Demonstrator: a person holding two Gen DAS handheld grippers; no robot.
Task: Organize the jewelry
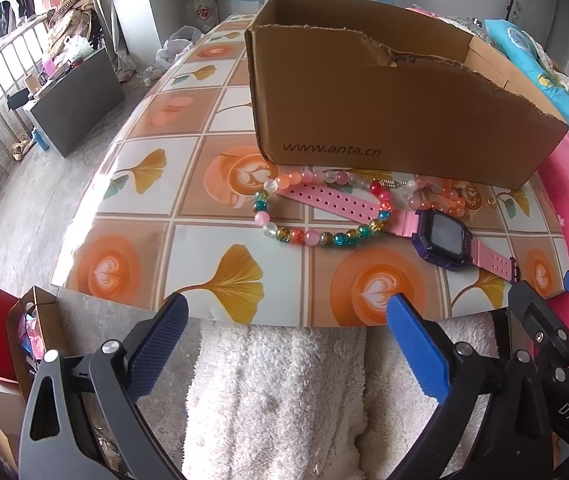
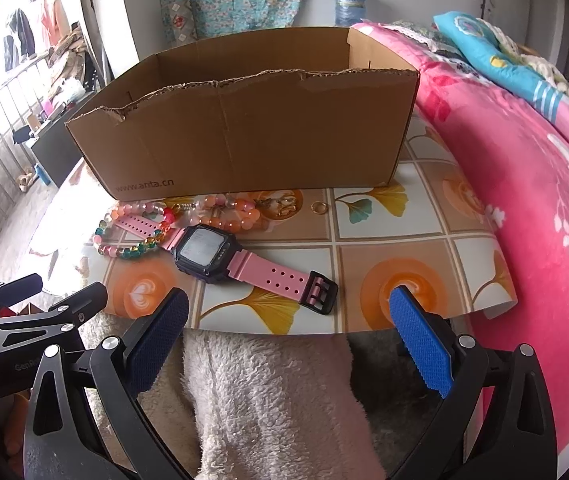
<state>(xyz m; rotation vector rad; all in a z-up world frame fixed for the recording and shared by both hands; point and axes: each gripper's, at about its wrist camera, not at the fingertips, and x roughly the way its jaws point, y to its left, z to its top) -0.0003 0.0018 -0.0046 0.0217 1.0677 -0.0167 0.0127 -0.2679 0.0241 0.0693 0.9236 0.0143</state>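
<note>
Both the left gripper (image 1: pixel 286 312) and right gripper (image 2: pixel 288 308) hung wide and empty at lower frame, short of the watch (image 2: pixel 208 254) and bead bracelets (image 1: pixel 320 236) at centre frame, probably awaiting the cardboard box (image 2: pixel 244 128) behind.

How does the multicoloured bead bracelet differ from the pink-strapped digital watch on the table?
The multicoloured glass-bead bracelet forms a closed round loop; the pink-strapped watch with a dark square case lies unbuckled and stretched out flat. The bracelet is a string of small translucent beads; the watch has a perforated strap and a screen. The bracelet lies over the watch's strap, nearer the brown cardboard box. Both rest on the patterned table, outside the box, ungripped.
</note>
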